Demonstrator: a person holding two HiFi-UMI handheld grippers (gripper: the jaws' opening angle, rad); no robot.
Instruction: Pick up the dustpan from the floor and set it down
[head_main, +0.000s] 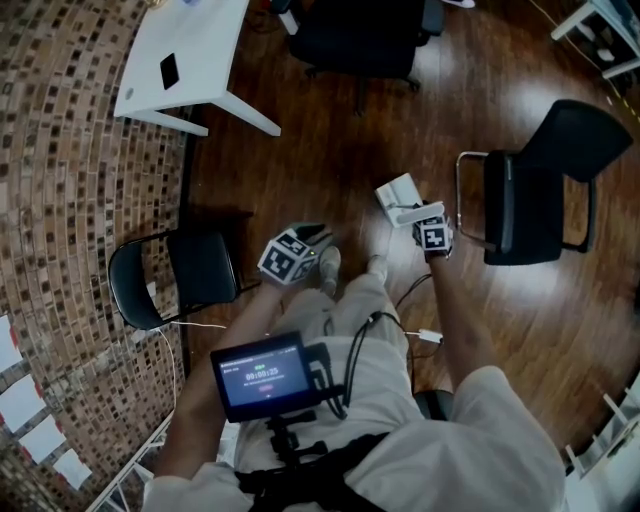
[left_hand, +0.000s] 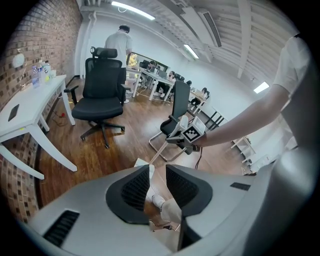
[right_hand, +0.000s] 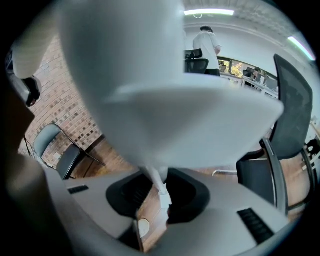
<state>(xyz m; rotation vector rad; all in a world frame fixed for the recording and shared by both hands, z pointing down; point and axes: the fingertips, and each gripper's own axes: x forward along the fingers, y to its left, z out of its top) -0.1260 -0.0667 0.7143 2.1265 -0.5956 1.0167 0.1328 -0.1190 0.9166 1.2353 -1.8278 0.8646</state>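
Dustpan (head_main: 398, 193), white: held clear of the wooden floor (head_main: 330, 130), its thin handle clamped between the closed jaws of your right tool (head_main: 418, 218). In the head view the pan body sits at 11 o'clock from that tool. Left tool (head_main: 314, 236): jaws apart and empty, at 8 o'clock from the dustpan, not touching it.

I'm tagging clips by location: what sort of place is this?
Probably an open-plan office: a black swivel office chair on a wooden floor, rows of desks with people seated at the back, and a white table beside a brick wall.
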